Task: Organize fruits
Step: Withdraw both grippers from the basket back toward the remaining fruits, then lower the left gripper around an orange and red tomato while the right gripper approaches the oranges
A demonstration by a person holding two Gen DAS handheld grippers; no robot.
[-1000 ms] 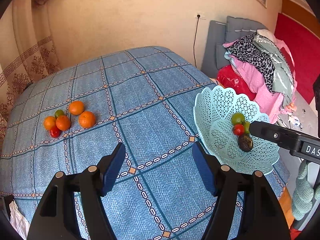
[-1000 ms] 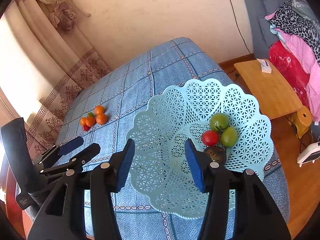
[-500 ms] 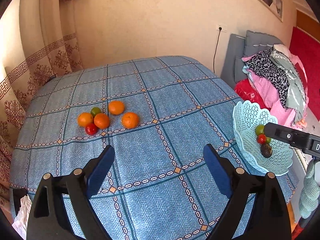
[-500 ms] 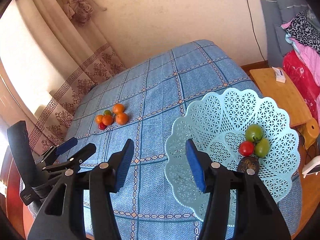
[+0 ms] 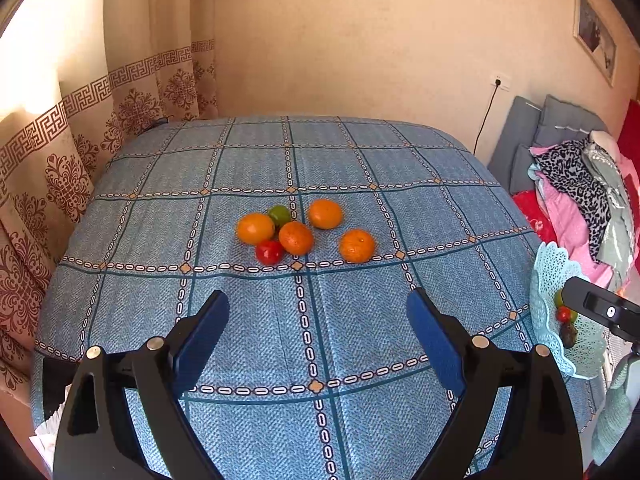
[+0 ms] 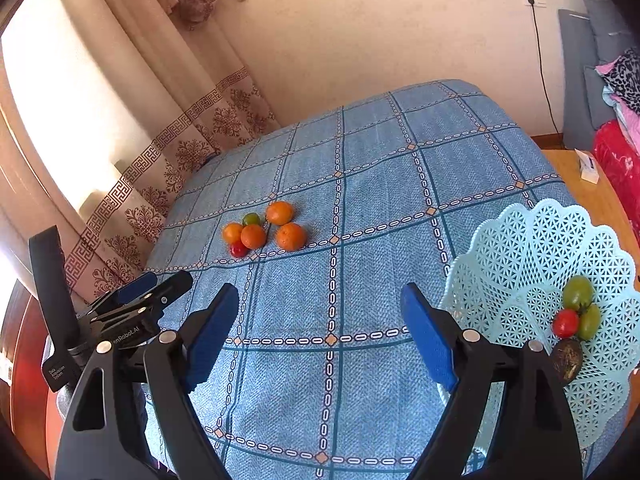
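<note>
Left gripper point(image 5: 318, 320) spread wide above bare blue tablecloth point(image 5: 360, 360), nothing between the pads. Right gripper point(image 6: 320, 320) also empty, jaws opening at that moment, only cloth between them.

Loose fruit lay in a small group at centre of the left wrist frame: four oranges, among them one set a little apart to the right point(image 5: 357, 245), plus a red tomato point(image 5: 269, 251) touching the middle orange point(image 5: 295, 237) and a green fruit point(image 5: 279, 214) behind. Mint lattice basket point(image 6: 540, 264) stood at lower right of the right wrist frame, at the table edge, already with a red tomato, two green fruits and one dark fruit inside.

Likely risks: round fruit rolling off when a neighbour was nudged during a pinch; soft tomato bruised by too firm squeeze; basket, so close to the edge, pushed over by a careless drop.
</note>
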